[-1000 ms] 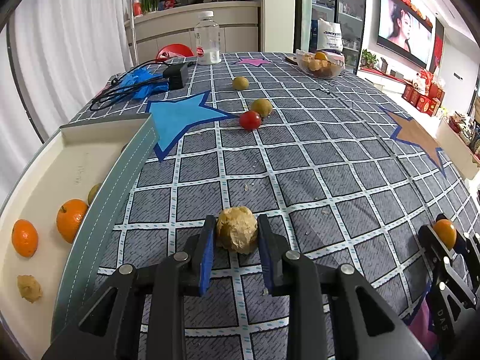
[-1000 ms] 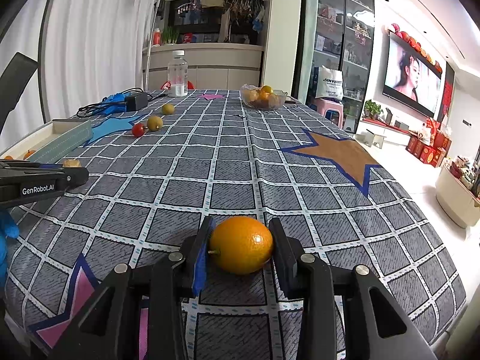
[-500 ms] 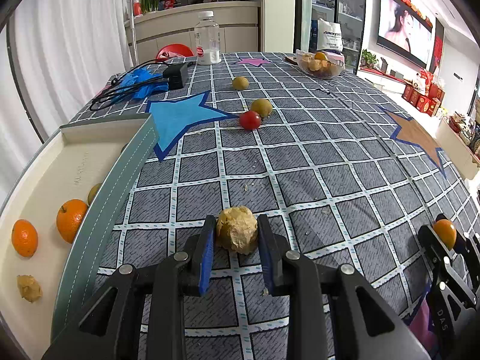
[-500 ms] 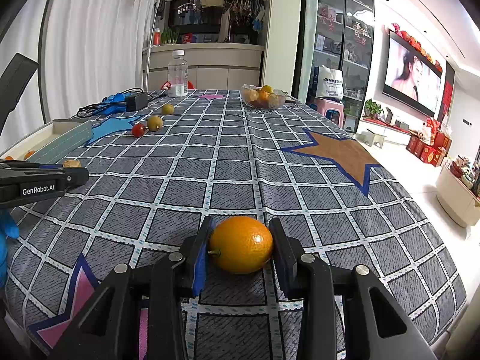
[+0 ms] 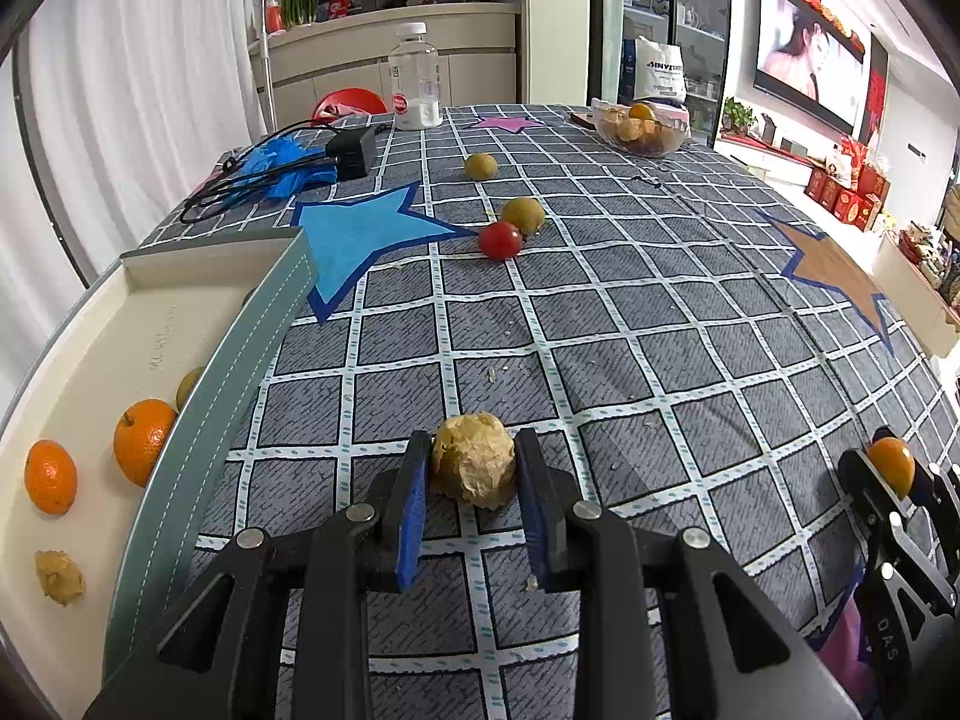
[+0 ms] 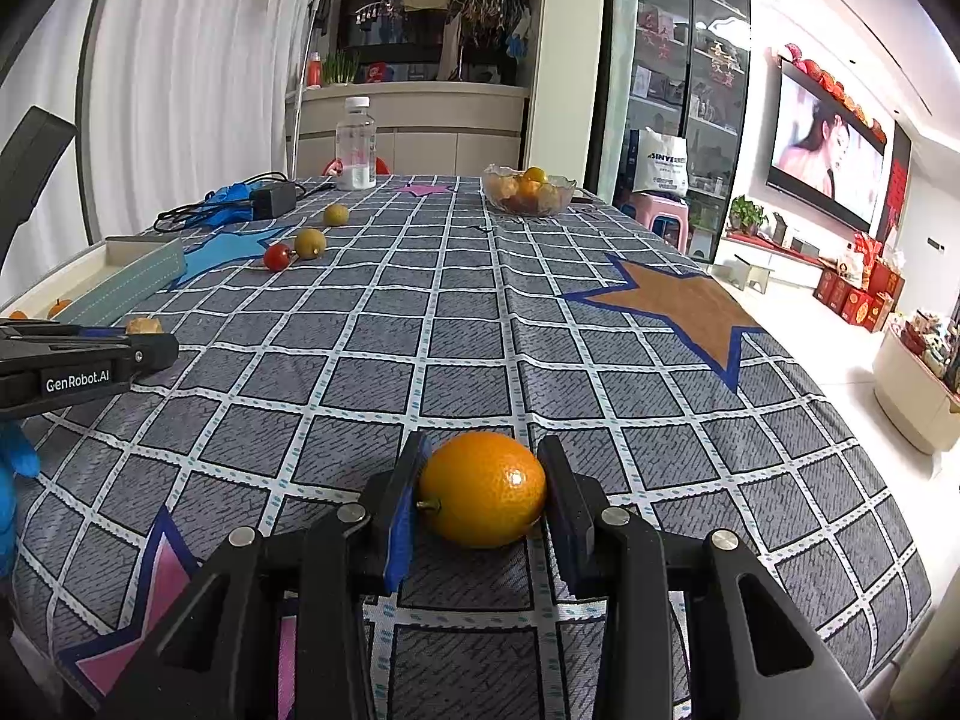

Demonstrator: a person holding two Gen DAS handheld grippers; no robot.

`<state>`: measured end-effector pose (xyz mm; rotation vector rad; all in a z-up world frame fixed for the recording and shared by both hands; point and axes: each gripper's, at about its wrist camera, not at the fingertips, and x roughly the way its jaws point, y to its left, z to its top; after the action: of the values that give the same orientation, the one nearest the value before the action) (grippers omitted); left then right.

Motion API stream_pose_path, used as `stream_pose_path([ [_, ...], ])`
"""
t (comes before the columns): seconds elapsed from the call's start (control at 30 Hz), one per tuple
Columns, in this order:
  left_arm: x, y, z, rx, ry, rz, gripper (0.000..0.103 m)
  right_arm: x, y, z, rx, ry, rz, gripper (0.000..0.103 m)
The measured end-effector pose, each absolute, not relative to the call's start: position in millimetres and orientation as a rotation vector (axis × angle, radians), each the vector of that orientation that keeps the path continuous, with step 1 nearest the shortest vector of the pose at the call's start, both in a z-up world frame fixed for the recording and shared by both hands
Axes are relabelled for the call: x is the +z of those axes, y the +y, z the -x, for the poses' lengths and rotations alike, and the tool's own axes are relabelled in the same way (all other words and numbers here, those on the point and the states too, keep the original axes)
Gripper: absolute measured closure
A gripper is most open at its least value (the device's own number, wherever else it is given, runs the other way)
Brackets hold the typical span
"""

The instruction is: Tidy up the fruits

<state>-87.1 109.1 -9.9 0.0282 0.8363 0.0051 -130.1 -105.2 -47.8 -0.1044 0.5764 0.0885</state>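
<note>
My left gripper (image 5: 474,471) is shut on a tan husked fruit (image 5: 474,467), low over the checked tablecloth beside the tray (image 5: 240,354). The tray holds two oranges (image 5: 143,439), another husked fruit (image 5: 59,577) and a partly hidden greenish fruit (image 5: 189,385). My right gripper (image 6: 483,492) is shut on an orange (image 6: 483,489) near the table's front edge; it also shows in the left wrist view (image 5: 891,468). A red tomato (image 5: 500,240) and two yellow-green fruits (image 5: 523,213) lie farther back.
A glass bowl of fruit (image 5: 639,132) stands at the far right. A water bottle (image 5: 415,79), a black charger with cable (image 5: 350,150) and blue gloves (image 5: 282,162) lie at the far left. The table edge drops off at right.
</note>
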Motion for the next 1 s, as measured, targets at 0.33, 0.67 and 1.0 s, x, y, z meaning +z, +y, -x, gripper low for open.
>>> stream_pose_path([
  [0.33, -8.1, 116.3, 86.8, -0.071, 0.846, 0.051, 0.075, -33.3, -124.0, 120.2, 0.174, 0.693, -0.017, 0.065],
  [0.67, 34.4, 149.6, 116.4, -0.105, 0.764, 0.134, 0.075, -2.1, -114.1, 117.4, 0.273, 0.708, -0.087, 0.065],
  [1.0, 49.4, 242.5, 129.5, 0.105, 0.729, 0.167, 0.075, 16.6, -36.3, 96.0, 0.453, 0.762, -0.065, 0.065],
])
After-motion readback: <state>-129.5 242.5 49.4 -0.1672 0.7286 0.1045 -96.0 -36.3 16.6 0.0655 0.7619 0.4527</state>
